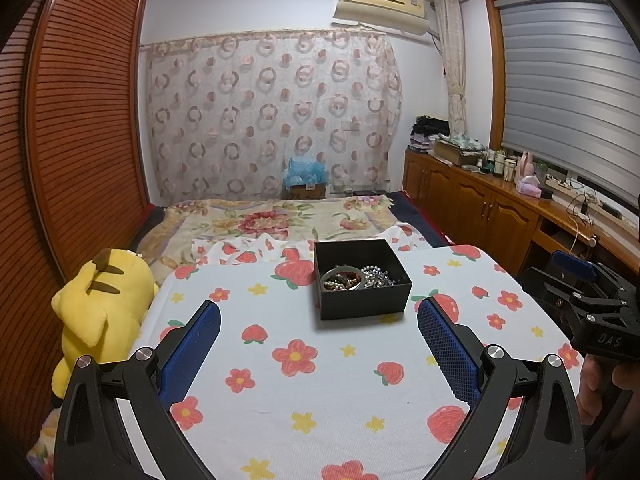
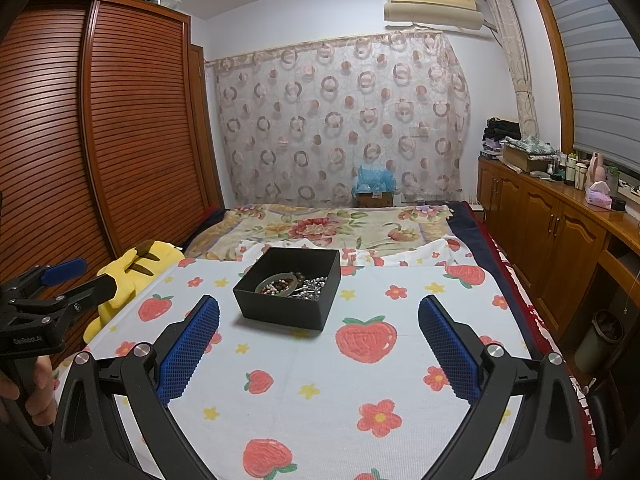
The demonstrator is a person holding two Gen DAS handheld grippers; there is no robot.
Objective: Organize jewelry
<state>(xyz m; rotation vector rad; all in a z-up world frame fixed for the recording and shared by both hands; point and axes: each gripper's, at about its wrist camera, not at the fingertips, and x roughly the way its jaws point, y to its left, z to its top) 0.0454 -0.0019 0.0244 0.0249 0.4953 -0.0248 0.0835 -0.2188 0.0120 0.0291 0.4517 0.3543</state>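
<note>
Left gripper [image 1: 319, 312] spread wide, blue ribbed pads [image 1: 192, 354] well apart, nothing between them, poised above strawberry-and-flower printed cloth [image 1: 320, 392] and aimed toward black open-topped box [image 1: 362, 284]. Right gripper [image 2: 319, 312] likewise released, pads [image 2: 190, 350] parted and empty, hovering over same cloth with box [image 2: 288, 288] ahead and slightly left of centre. Box resting on cloth, clear of both sets of fingers, near far edge of covered surface. Jewelry [image 1: 356, 278] heaped inside box: pale bangle [image 2: 277, 283] lying over brownish beaded strand, silvery bead chain [image 2: 314, 282] tangled beside it on side nearer right gripper; individual pieces too small to separate further. Right gripper also visible at right margin of left wrist view [image 1: 580, 280], left gripper at left margin of right wrist view [image 2: 60, 280], each gripped from below by a hand [image 2: 28, 384]. Yellow plush toy [image 1: 104, 308] with brown-tipped ears lying against left edge of covered surface. Beyond, bed with floral bedspread [image 1: 276, 220]. Slatted wooden wardrobe [image 1: 80, 120] at left. Circle-patterned curtain [image 1: 276, 112] across far wall, air conditioner [image 1: 380, 6] above it. Wooden cabinets [image 1: 480, 204] with cluttered top along right wall, under window with grey blind [image 1: 568, 92].
</note>
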